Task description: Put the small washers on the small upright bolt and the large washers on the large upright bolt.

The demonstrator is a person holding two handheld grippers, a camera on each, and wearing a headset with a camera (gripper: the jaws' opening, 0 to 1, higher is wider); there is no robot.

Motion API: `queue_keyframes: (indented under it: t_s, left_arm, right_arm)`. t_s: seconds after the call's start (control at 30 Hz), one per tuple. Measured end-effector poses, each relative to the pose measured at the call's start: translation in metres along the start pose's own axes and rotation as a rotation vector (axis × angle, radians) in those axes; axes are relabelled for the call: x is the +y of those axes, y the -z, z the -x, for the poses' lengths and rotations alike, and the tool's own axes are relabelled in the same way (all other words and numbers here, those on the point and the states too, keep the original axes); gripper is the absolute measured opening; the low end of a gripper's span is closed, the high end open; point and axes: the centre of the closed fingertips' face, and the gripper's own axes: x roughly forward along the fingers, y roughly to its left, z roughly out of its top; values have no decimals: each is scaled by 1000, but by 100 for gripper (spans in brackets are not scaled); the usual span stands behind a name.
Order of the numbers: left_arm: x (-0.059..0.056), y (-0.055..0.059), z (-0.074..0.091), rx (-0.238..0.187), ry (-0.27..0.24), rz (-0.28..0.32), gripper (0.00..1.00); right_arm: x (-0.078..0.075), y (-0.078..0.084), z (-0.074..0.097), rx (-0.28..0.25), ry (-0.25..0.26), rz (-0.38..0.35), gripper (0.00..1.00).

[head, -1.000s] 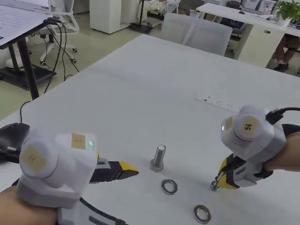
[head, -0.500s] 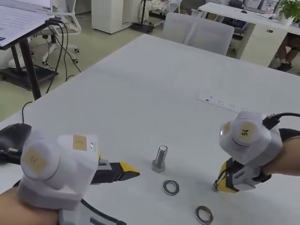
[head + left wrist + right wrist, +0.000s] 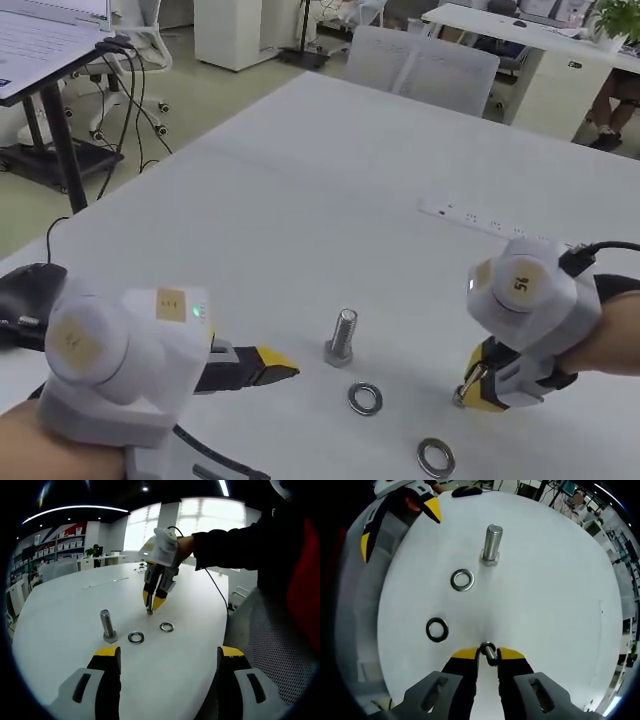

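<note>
Right gripper view: the right gripper [image 3: 488, 656] is clamped on a small bolt [image 3: 488, 650], held down at the white counter [image 3: 560, 590]. Just beyond, the near washer [image 3: 437, 629] and the far washer [image 3: 462, 579] lie flat, apart. Farther on, the large bolt [image 3: 491, 544] stands upright. The left gripper [image 3: 169, 655] gapes wide, empty, beside them.

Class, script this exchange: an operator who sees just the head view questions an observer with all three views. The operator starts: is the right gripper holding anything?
Observer: Yes, its own view shows the right gripper shut on a small bolt.
Operator: And the other one?
Observer: The left gripper, in its own view, has jaws wide apart, nothing between them.
Operator: How does the small bolt stand?
Observer: From the left gripper view it is upright, its lower end seemingly touching the table.
</note>
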Motion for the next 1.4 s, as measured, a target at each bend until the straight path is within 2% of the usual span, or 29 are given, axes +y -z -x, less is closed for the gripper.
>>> queue_keyframes:
  t_s: [0.7, 1.4]
  left_arm:
    - [-2, -4, 1, -4, -3, -11, 78]
    - [-2, -6, -1, -5, 2, -19, 78]
  right_arm:
    - [-4, 1, 14, -15, 32, -21, 18]
    - [2, 23, 23, -2, 45, -63, 20]
